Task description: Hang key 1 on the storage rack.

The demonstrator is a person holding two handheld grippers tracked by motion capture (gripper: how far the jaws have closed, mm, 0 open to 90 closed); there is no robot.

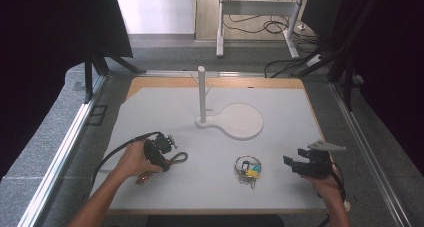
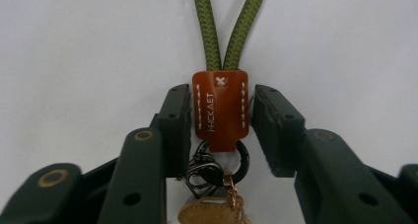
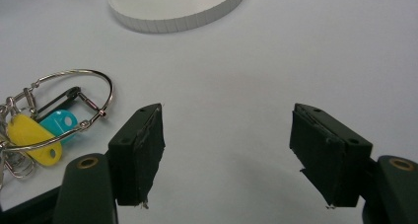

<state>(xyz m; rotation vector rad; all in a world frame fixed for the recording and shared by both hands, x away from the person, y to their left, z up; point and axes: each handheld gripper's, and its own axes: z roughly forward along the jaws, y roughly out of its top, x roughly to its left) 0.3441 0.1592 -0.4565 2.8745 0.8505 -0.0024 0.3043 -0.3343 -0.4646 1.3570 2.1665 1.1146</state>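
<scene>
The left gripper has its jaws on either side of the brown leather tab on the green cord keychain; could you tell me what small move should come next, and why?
Probably close the left gripper. Its jaws flank the brown leather tab of the green cord keychain, with a slight gap at the right pad, so nothing is clamped yet. The tab sits centred between them, so no shift seems needed first.

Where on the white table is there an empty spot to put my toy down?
Bare spots: the far left corner, left of the white stand; the far right, past its round base; and the strip between the key ring and the right gripper. It's busier near the front left, where the left gripper straddles the green-corded keychain.
</scene>
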